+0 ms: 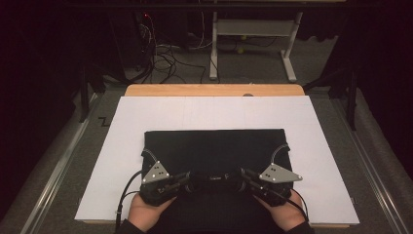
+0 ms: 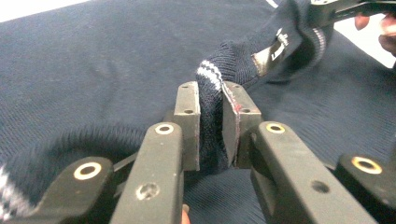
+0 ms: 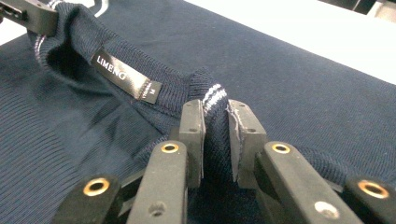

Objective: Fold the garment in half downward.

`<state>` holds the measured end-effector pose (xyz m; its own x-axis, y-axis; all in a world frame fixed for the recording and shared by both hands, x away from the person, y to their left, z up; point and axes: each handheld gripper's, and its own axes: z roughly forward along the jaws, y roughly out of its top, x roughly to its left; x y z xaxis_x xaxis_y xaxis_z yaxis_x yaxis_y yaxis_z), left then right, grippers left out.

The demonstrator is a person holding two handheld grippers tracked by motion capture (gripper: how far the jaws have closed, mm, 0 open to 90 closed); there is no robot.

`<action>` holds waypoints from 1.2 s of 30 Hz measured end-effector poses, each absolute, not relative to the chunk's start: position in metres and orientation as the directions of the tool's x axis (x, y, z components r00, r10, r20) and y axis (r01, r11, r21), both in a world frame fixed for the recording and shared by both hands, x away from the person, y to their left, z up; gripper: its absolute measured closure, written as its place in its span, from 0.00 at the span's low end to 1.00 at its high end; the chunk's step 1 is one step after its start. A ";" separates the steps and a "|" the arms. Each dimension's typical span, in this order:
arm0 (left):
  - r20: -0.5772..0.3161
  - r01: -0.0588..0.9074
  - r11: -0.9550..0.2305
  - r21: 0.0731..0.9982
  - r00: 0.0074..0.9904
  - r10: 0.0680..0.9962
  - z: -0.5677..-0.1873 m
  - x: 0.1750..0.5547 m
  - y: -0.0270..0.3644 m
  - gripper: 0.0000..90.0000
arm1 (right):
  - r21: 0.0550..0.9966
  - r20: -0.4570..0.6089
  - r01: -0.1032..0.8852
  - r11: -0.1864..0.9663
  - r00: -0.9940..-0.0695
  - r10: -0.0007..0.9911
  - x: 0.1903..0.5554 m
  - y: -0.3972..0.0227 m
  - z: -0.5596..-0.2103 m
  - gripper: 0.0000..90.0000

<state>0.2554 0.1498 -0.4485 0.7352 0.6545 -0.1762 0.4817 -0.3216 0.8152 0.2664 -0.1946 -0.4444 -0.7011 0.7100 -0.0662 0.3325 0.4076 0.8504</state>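
- dark navy sweater (image 1: 214,148) lay flat on a white sheet (image 1: 146,112) covering the counter (image 1: 214,90), near the person's edge, roughly centred.
- left claw (image 1: 191,178) and right claw (image 1: 239,175) sat close together at the sweater's near edge, tips pointed toward each other, a hand (image 1: 146,213) under the left one and a hand (image 1: 283,213) under the right one.
- left gripper view: left claw (image 2: 211,126) was narrow, pads clamped on the ribbed collar (image 2: 210,79) with its white stripes; fabric bunched up between the pads.
- same view: the other claw (image 2: 336,8) gripped the collar farther along, top right.
- right gripper view: right claw (image 3: 215,140) was narrow too, pinching the collar (image 3: 212,95) at the white stripes.
- black label (image 3: 126,77) reading "limeng" sat inside the neck, just left of the right claw's pinch, not touched.
- collar stretch between both claws was lifted off the sweater body; the rest stayed flat on the sheet.
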 end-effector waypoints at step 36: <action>-0.209 0.446 -0.325 0.834 0.800 0.562 -0.452 0.206 0.158 0.66 | 0.880 -0.025 0.291 0.374 -0.760 0.650 0.202 -0.217 -0.441 0.77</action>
<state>0.2063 0.1578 -0.4516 0.8005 0.5619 -0.2086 0.4456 -0.3251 0.8341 0.2016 -0.2167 -0.4407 -0.7596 0.6499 -0.0249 0.2913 0.3742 0.8804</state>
